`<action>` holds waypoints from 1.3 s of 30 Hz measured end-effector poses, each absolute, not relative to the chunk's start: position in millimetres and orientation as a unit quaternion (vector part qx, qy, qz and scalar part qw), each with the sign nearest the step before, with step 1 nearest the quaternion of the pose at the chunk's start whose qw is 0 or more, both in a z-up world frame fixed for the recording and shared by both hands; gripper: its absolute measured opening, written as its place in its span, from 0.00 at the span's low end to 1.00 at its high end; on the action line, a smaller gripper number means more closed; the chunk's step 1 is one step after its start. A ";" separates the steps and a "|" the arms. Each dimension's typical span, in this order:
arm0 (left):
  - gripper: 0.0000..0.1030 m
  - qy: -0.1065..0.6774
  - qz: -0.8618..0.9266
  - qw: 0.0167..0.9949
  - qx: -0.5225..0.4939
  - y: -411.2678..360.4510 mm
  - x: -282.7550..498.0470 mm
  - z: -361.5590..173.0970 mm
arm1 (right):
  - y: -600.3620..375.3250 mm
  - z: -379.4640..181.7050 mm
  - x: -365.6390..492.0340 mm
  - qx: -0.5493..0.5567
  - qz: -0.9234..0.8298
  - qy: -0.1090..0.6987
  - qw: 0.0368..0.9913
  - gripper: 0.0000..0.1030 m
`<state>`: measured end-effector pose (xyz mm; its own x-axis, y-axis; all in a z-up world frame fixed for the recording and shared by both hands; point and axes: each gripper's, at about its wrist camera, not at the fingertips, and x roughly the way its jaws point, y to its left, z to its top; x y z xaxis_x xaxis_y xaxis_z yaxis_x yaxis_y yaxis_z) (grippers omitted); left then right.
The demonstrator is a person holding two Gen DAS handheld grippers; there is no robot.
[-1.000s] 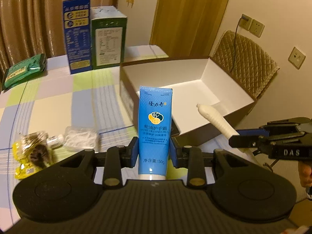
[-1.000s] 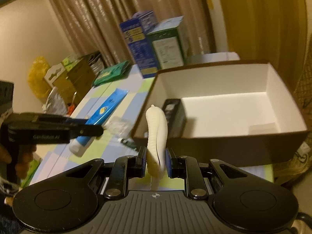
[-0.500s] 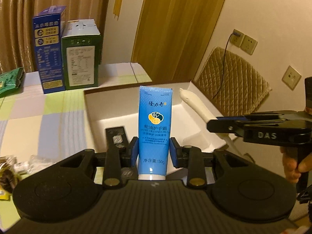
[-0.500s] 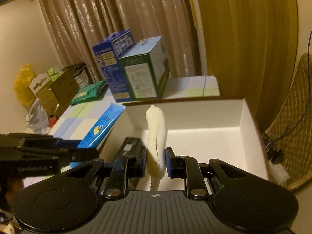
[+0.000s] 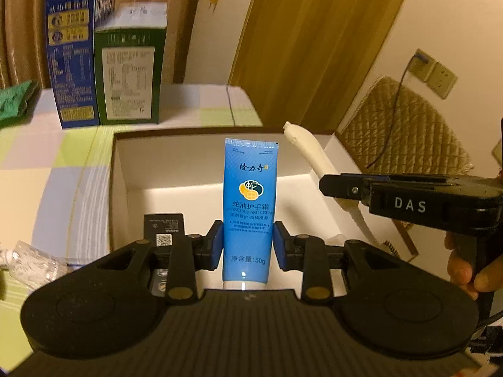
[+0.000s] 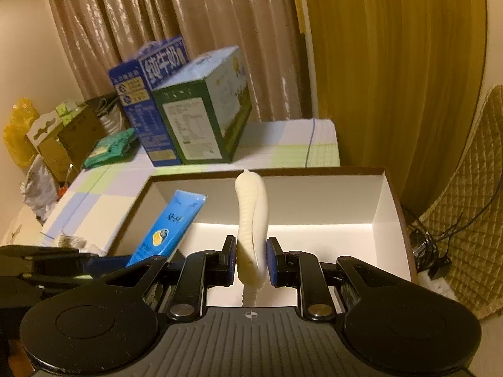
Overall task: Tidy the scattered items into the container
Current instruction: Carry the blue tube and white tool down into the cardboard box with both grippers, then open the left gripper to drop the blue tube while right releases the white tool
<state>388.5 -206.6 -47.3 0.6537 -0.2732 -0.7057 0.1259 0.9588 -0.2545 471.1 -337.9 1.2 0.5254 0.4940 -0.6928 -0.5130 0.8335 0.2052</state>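
Over the white box [image 5: 119,169], my left claw [image 5: 249,242] pinches an upright blue hand-cream tube [image 5: 250,207]; my right claw [image 6: 251,262] pinches a curved white handle [image 6: 251,220], tip up.

The blue tube's [image 5: 250,201] cap hides below the left claw's [image 5: 248,245] body; the black item [image 5: 163,229] is perhaps a box.

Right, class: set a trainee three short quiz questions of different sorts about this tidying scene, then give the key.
1. True or false: the left tongs grip a blue hand cream tube.
2. What do the right tongs hold? A) a green packet B) a white ribbed item C) nothing
3. Fill in: a black ____ already lies in the white box.

Key: 1 true; 2 B; 3 carton.
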 end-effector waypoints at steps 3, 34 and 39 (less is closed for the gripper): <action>0.27 0.418 -0.098 0.898 -0.099 -210.7 399.5 -58.2 | -338.0 -11.2 484.1 -0.005 0.281 0.408 0.868 0.16; 0.27 0.511 -0.062 0.852 -0.100 -234.1 437.4 -119.8 | -338.3 -72.5 520.6 0.012 0.264 0.499 0.826 0.17; 0.27 0.510 -0.062 0.853 -0.093 -233.1 437.9 -117.6 | -339.3 -73.8 519.7 0.013 0.261 0.501 0.825 0.17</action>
